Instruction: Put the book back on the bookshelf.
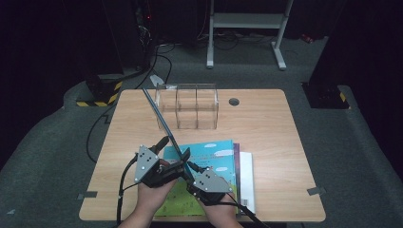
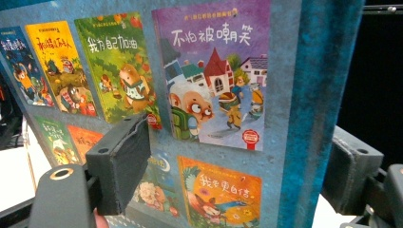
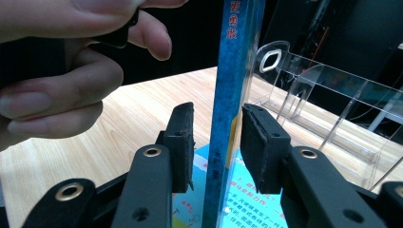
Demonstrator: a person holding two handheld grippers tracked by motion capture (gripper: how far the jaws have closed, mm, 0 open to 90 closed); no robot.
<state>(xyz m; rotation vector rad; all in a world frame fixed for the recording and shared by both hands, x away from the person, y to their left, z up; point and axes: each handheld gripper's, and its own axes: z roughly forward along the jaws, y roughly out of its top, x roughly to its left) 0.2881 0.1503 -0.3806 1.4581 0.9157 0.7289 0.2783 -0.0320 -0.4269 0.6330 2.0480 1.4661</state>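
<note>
Beyond my grippers the clear rack (image 1: 187, 106) waits on the table (image 1: 266, 128). I stand the blue book (image 1: 161, 121) upright for slotting: my left gripper (image 1: 177, 160) straddles it, pads apart, while my right gripper (image 3: 216, 137) brackets its spine, pads loose.

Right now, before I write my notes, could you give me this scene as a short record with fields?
held thing: thin blue picture book, upright
left tongs: one pad on each side of the book; grip not clear
right tongs: open, astride the book's spine, with a gap at one pad
below: stack of picture books, lying flat
behind: clear organiser with compartments, looks empty
surface: wooden table
</note>
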